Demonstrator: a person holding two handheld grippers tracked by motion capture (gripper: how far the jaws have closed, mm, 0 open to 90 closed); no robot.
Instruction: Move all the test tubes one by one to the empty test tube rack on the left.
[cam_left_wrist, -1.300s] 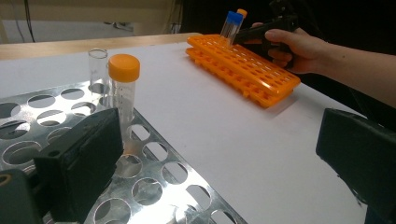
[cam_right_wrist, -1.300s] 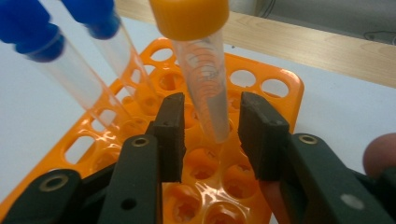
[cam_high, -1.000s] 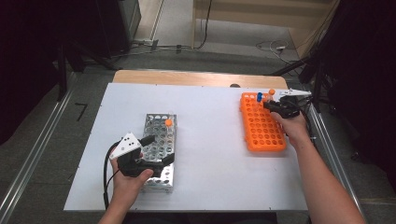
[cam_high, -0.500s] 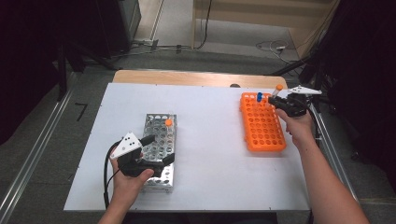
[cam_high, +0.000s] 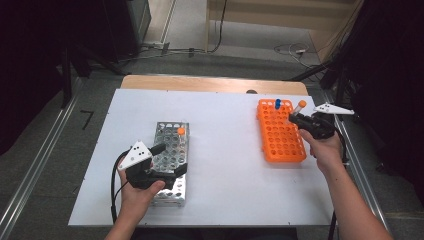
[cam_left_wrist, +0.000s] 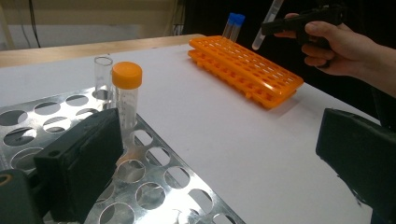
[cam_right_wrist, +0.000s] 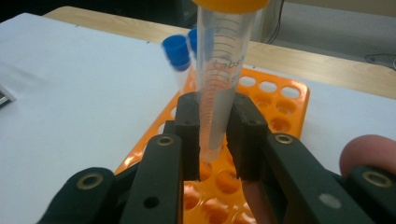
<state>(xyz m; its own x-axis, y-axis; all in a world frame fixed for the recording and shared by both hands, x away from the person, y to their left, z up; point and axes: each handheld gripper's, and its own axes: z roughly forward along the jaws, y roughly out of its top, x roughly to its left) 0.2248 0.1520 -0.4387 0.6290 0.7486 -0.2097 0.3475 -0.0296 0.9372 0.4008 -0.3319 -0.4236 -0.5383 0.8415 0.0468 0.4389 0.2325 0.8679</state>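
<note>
Tube (cam_right_wrist: 215, 88) with an orange cap sits clamped between the jaws of the right gripper (cam_high: 300, 120), its clear, graduated body pinched on both sides and its rounded tip hanging free above the holes of the orange rack (cam_high: 280, 145). In the high view this gripper is at about two o'clock on the white table (cam_high: 225, 150), just at the rack's right edge near its far end, with the tube tilted so that the cap points up and away from the person. Two blue-capped tubes (cam_high: 277, 103) stand in the rack's far row, at about eleven o'clock from the held tube. The left gripper (cam_high: 167, 162) is at about seven o'clock on the table, over the near part of the metal rack (cam_high: 170, 197), which lies well apart from the orange rack. Its jaws stand wide with nothing between them, one jaw over the perforated metal plate and the other out over bare table. In the metal rack's far corner an orange-capped tube (cam_left_wrist: 126, 100) stands upright, with a clear uncapped tube (cam_left_wrist: 103, 77) just beside it.
</note>
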